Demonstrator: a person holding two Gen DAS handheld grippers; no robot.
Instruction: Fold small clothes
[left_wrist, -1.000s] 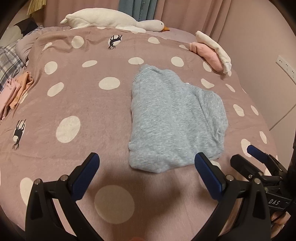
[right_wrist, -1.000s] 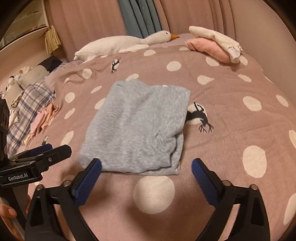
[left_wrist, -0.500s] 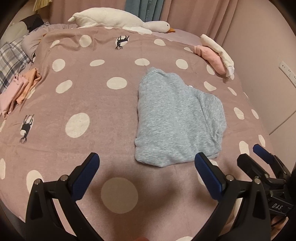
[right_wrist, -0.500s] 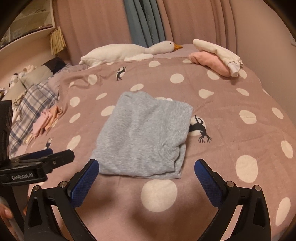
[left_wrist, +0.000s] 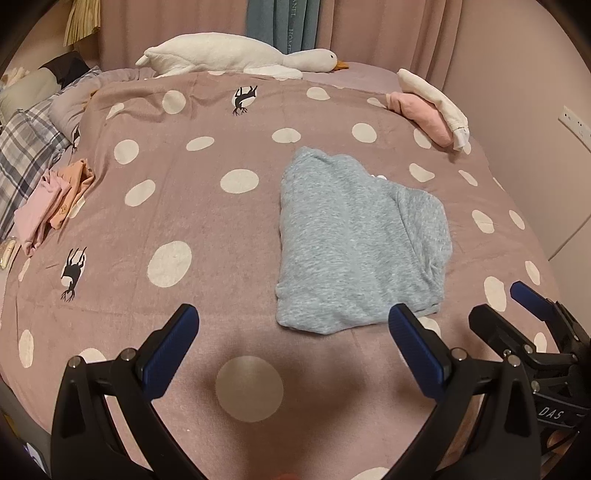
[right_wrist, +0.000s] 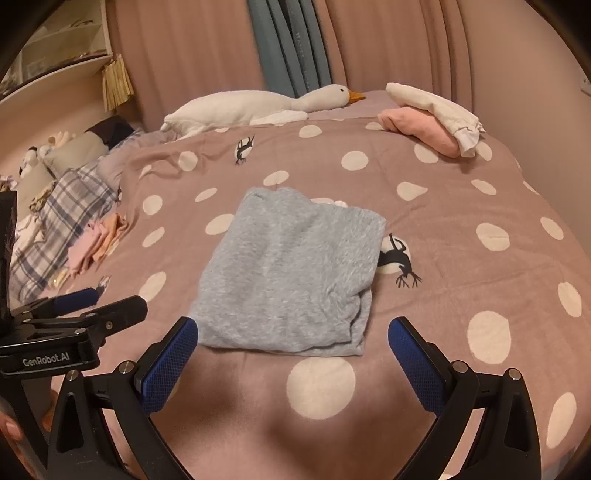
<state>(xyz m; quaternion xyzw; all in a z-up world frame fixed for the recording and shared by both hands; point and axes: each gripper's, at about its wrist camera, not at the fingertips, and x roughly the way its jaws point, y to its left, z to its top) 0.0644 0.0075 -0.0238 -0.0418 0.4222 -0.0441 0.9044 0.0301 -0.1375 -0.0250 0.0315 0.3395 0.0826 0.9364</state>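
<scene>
2 grippers hang above the near edge of the bed, both with their blue-padded fingers spread wide and nothing between them. In the left wrist view the left gripper (left_wrist: 293, 347) fills the bottom of the frame, and the right gripper (left_wrist: 532, 306) pokes in at the lower right. In the right wrist view the right gripper (right_wrist: 293, 349) frames the bottom, with the left one at the lower left edge.

Just beyond the fingertips lies the grey garment (right_wrist: 291, 273), folded into a rough rectangle and flat on the pink dotted blanket (right_wrist: 480, 295), near the centre of the frame; neither gripper touches it. Its right edge covers part of a black deer print (right_wrist: 400, 264).

At the top of the frame a white plush goose (right_wrist: 258, 107) stretches along the head of the bed. Upper right sits a folded pink and cream pile (right_wrist: 432, 122). At the left edge, small pink and orange clothes (left_wrist: 51, 203) lie beside a plaid cloth (left_wrist: 22, 162).
</scene>
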